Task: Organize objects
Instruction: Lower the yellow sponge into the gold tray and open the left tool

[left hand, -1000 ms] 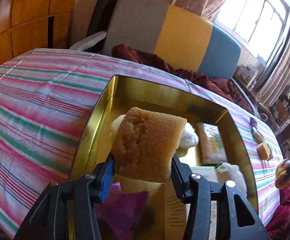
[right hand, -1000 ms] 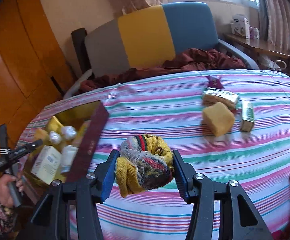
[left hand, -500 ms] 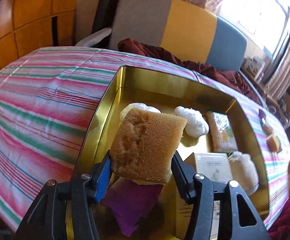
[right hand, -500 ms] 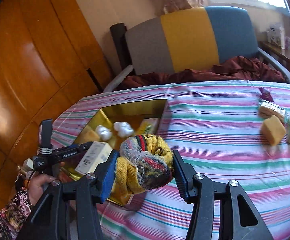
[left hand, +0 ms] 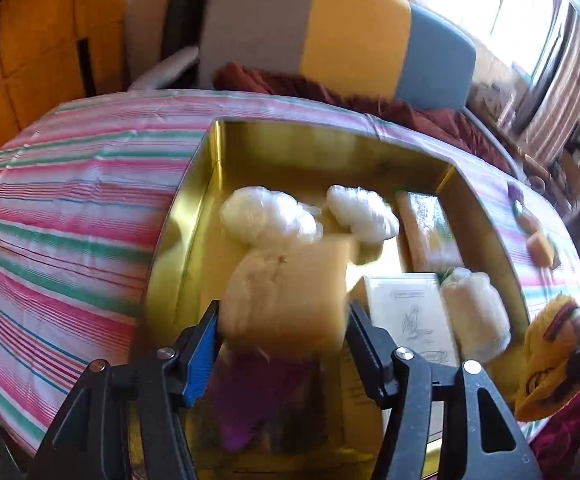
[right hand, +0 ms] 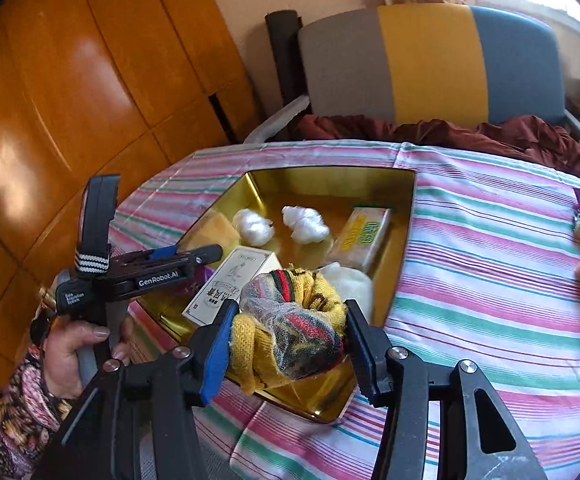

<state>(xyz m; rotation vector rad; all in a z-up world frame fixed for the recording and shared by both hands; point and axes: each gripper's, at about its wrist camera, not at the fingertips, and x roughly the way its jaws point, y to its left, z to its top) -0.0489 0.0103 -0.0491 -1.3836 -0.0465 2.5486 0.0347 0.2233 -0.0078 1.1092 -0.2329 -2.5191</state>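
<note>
we see a glossy gold metal tin [right hand: 403, 216] with mirror-bright walls, sitting on the matt striped cloth [right hand: 489, 280] that covers the worktop. in it lie a porous foam sponge [left hand: 290, 296], blurred in the left view, fluffy white wads [right hand: 303, 222] in thin crinkled plastic, a matt white paper box [right hand: 234, 284] and a shiny wrapped packet [right hand: 363, 234]. we also note a coarse knitted bundle [right hand: 290, 328] partly wrapped in fine mesh, matt black plastic on the right hand-held gripper [right hand: 288, 344], and varnished glossy wood panels [right hand: 70, 80].
</note>
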